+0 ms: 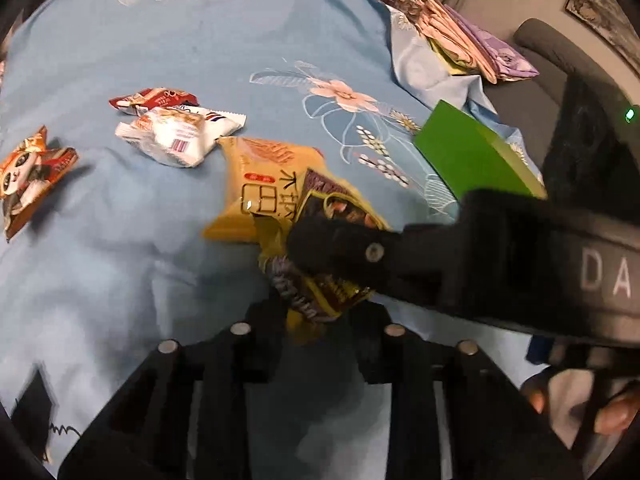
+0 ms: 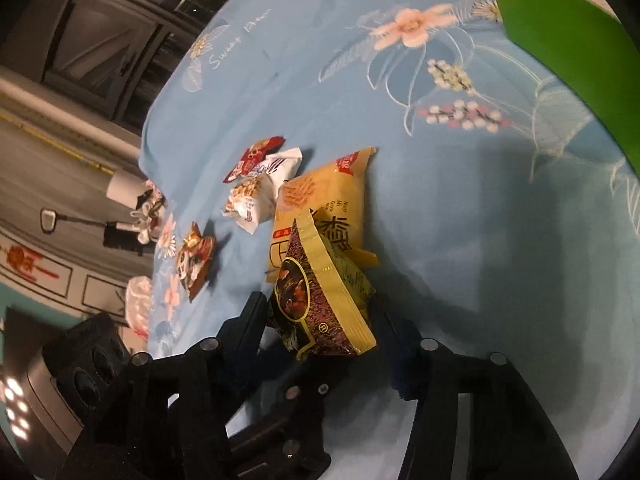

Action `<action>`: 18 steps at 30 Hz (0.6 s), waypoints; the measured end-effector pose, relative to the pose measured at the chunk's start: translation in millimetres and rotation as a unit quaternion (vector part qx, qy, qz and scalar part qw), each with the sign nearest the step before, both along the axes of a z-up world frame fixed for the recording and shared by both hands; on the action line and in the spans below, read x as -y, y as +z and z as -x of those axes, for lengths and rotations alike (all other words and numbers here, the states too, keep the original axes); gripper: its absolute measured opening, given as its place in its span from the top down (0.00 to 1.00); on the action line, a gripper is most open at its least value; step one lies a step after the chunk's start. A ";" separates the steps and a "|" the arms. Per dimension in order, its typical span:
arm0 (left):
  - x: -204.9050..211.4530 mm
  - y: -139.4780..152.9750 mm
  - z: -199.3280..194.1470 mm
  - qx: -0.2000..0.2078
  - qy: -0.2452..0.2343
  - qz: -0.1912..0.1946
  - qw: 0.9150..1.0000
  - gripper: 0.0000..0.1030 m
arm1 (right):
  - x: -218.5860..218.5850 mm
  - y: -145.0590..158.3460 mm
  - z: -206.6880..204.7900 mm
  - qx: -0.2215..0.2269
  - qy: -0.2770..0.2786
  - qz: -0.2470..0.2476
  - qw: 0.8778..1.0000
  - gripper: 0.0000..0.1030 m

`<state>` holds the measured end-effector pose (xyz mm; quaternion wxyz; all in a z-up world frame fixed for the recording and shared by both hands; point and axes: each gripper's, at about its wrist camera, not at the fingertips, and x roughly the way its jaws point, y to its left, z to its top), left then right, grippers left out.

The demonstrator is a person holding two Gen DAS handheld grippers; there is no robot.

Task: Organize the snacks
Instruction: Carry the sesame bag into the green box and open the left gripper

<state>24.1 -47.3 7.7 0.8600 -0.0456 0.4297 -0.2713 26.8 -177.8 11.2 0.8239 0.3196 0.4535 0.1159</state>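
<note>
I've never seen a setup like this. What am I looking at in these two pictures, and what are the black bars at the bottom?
There is no robot. A person holds a two-fingered clamp in each hand, each with a wide-angle camera looking along its fingers: those are the black bars. One picture comes from the left gripper, the other from the right gripper. On a blue sheet lie a yellow packet, white packet, red packet, cat-printed packet and green box. The left gripper pinches a dark packet. The right straddles it too, though whether it presses is unclear.
</note>
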 end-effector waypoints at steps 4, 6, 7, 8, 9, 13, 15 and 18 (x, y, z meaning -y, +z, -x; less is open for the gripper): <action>-1.4 5.2 3.0 0.010 0.007 0.000 1.000 0.75 | -3.8 6.2 4.5 0.021 0.008 0.017 1.000 0.52; -5.7 8.4 6.0 0.011 0.008 0.011 1.000 0.76 | -1.6 8.6 8.5 0.030 0.014 0.004 0.999 0.53; -6.0 12.6 8.6 0.015 0.006 0.013 1.000 0.76 | -0.2 10.4 9.7 0.034 0.015 0.001 0.999 0.53; -4.7 15.8 11.7 0.021 0.004 0.010 1.000 0.76 | 0.8 13.1 12.2 0.038 0.018 -0.003 0.999 0.53; -2.0 21.1 16.7 0.031 0.002 0.004 1.000 0.76 | 2.4 16.5 15.0 0.044 0.020 -0.007 0.999 0.53; 6.2 43.2 28.1 0.063 0.000 -0.003 0.998 0.76 | 7.4 35.1 25.7 0.076 0.020 -0.017 0.997 0.54; 9.7 53.8 28.2 0.065 -0.003 0.014 0.998 0.76 | 13.4 49.6 33.8 0.101 0.015 -0.011 0.995 0.53; 29.9 73.3 30.0 0.074 -0.025 0.021 0.997 0.76 | 29.4 69.5 46.9 0.135 -0.005 0.003 0.991 0.53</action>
